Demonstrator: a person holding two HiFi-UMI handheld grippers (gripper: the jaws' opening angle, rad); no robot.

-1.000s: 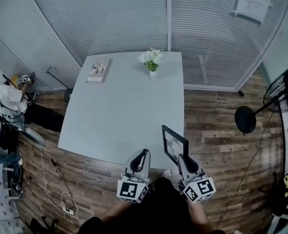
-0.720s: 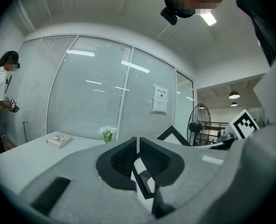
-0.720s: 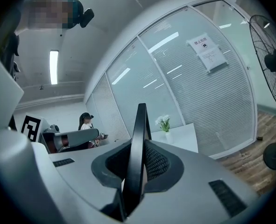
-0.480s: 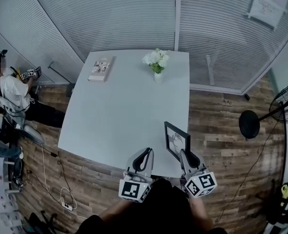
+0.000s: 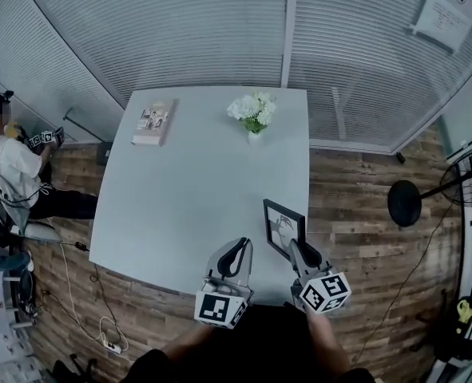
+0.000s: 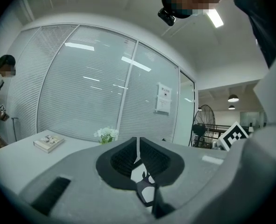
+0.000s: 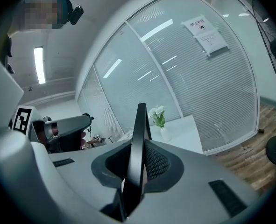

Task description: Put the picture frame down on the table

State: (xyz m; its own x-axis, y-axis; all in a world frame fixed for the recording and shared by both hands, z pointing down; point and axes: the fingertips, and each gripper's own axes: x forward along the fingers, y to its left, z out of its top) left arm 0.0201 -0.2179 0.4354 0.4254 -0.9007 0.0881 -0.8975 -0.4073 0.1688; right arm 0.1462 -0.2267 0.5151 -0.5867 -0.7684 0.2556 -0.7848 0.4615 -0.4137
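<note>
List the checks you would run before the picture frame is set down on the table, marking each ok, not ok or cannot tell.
1. Right gripper clamped on the picture frame: ok, its jaws are shut on the frame's edge.
2. Frame standing upright: ok.
3. Bare table beside the frame: ok.
4. Book and flower vase away from the landing spot: ok, both sit at the far end.
5. Left gripper out of the way: ok, it is shut, empty and left of the frame.
6. Frame's bottom edge touching the table: cannot tell.
</note>
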